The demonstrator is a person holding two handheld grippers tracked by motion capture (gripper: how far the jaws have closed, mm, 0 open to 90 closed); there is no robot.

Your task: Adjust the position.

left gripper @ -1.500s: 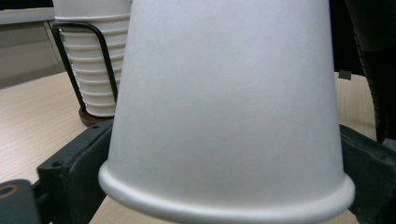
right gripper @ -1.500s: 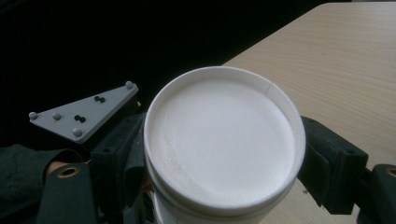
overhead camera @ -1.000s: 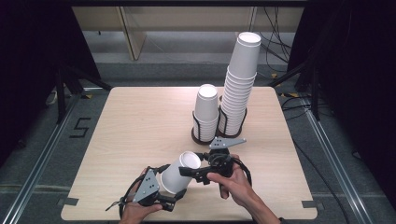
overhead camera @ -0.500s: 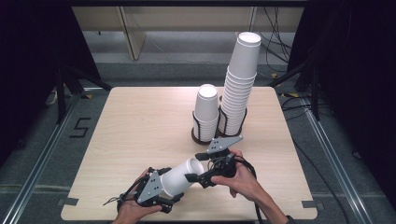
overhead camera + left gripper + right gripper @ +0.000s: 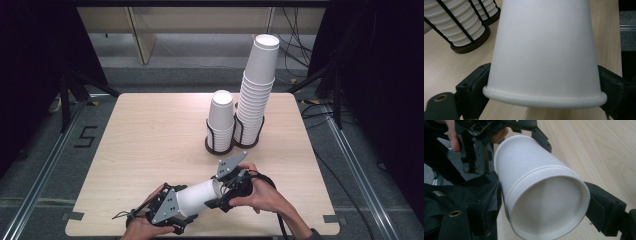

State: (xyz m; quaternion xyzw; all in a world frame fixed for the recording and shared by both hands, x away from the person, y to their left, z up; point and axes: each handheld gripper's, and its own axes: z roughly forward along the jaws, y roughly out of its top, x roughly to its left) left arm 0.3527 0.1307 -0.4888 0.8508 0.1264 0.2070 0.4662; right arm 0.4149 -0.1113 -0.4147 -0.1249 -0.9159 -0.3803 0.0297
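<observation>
High view first: I've got both hand-held grippers low at the near edge of the worktop, with white paper cups lying on their side between them. My left hand-held gripper has just been closing its jaws, and they now press on the cups at one end; my right hand-held gripper grips the other end. Farther back, a black wire holder keeps a short cup stack upright, and just beside it a tall cup stack rises well above it.

Left gripper view now: the rolled rim of the cups sits squeezed between my two black jaws, the cup body running away from me. The wire holder stands at upper left on the wood.

Right gripper view: I'm looking into the open mouth of the cups, one nested in another, with my jaws clamped on either side. The left hand-held gripper holds the far end.
</observation>
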